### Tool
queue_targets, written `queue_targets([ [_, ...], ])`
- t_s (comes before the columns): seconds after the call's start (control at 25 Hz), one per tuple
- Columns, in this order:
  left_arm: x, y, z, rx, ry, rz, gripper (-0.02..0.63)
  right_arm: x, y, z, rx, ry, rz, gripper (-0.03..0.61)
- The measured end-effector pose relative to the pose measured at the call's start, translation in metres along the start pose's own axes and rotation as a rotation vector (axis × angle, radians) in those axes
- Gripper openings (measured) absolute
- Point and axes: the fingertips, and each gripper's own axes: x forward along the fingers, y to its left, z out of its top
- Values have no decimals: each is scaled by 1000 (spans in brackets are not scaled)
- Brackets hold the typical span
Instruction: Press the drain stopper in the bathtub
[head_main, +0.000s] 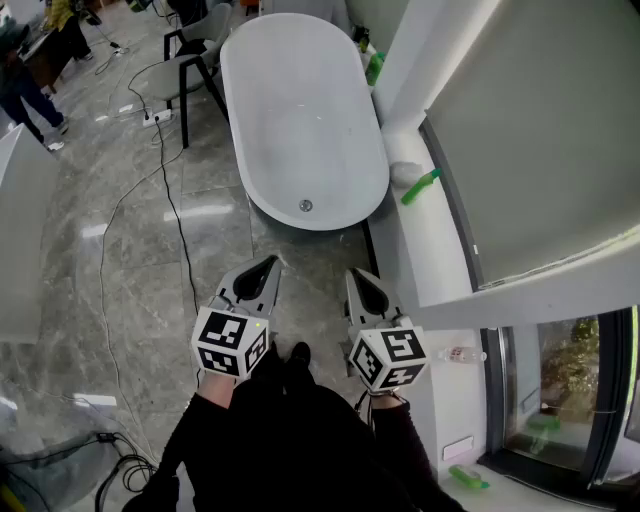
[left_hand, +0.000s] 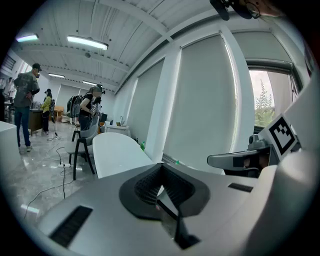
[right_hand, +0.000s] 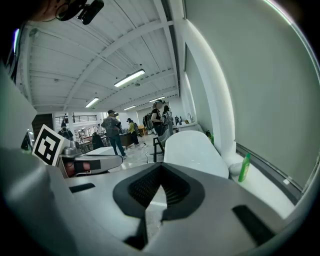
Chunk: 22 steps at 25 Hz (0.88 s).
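Drain stopper (head_main: 306, 205) is noted ahead of and between left gripper (head_main: 271, 261) and right gripper (head_main: 353, 273), both closed on nothing; left is judged slightly nearer.

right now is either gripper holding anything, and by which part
Nothing is held: the left gripper and the right gripper both have their jaws together, with nothing between them.

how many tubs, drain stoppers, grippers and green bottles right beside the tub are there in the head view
bathtub: 1
drain stopper: 1
grippers: 2, the left gripper and the right gripper
green bottles beside the bathtub: 2, one near its drain end, one near its far end
total: 6
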Motion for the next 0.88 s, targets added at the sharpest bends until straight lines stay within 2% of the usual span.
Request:
queue_targets([
  [0.4,5,-4,-2,1,3,-1,3,-1,-12,-4,5,-1,-6,2],
  [0.6,17,1,-3,25,9,15,3,9,-20,-5,6,5,19,2],
  [0.88,37,7,14,11,-14,32,3,18,-46,16,-4,-4,-11,2],
])
